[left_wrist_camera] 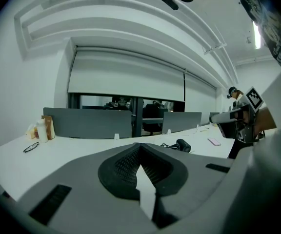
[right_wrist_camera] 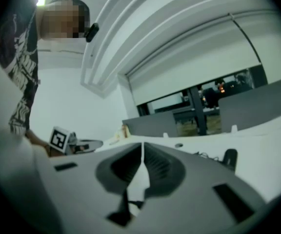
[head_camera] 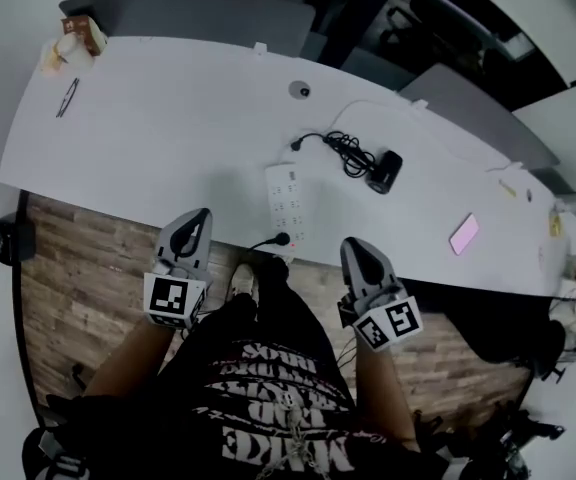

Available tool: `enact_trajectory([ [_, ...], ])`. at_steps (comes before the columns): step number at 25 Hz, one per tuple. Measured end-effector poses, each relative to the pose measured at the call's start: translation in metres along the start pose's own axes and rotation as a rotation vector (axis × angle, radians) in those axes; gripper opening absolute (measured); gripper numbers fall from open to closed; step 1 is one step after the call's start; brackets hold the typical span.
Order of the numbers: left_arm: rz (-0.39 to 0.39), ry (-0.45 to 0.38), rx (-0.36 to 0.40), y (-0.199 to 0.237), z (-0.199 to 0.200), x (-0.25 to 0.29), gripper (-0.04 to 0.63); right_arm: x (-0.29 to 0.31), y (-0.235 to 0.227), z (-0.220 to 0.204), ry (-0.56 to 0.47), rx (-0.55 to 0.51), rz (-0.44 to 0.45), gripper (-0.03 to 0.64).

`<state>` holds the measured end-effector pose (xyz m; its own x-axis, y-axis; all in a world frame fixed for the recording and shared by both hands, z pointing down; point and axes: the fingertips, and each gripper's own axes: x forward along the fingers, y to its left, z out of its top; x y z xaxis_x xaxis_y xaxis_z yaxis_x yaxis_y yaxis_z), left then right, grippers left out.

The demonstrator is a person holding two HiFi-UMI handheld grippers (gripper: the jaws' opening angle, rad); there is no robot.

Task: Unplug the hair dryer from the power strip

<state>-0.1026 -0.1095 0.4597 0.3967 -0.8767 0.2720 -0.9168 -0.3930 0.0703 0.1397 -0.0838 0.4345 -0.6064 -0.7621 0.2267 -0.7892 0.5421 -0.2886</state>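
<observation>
I hold left gripper (head_camera: 203, 213) and right gripper (head_camera: 350, 243) pressed together, empty, power strip (head_camera: 288, 200) between and ahead; hair dryer (head_camera: 386, 171) beyond, its cord's end indistinct.

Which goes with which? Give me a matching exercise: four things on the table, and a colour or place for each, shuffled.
1. strip
2. dryer
3. phone
4. glasses

A. pink
B. near the left end of the table in the head view
C. white, mid-table
D. black, beside a coiled cord

Pairs: 1-C, 2-D, 3-A, 4-B.
</observation>
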Motion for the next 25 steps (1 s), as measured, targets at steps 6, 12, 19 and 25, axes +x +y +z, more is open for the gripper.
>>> enact_trajectory([
  [6, 0.017, 0.031, 0.043, 0.0, -0.02, 0.034, 0.023, 0.062, -0.027, -0.024, 0.06, 0.044, 0.09, 0.036],
  [12, -0.011, 0.076, 0.025, -0.02, -0.05, 0.081, 0.023, 0.131, -0.068, -0.057, 0.129, 0.076, 0.131, 0.037],
  [19, 0.024, 0.202, -0.055, -0.026, -0.113, 0.131, 0.023, 0.218, -0.121, -0.11, 0.288, 0.108, 0.079, 0.068],
  [25, -0.036, 0.316, -0.082, -0.044, -0.145, 0.149, 0.023, 0.265, -0.145, -0.132, 0.375, 0.235, 0.052, 0.166],
])
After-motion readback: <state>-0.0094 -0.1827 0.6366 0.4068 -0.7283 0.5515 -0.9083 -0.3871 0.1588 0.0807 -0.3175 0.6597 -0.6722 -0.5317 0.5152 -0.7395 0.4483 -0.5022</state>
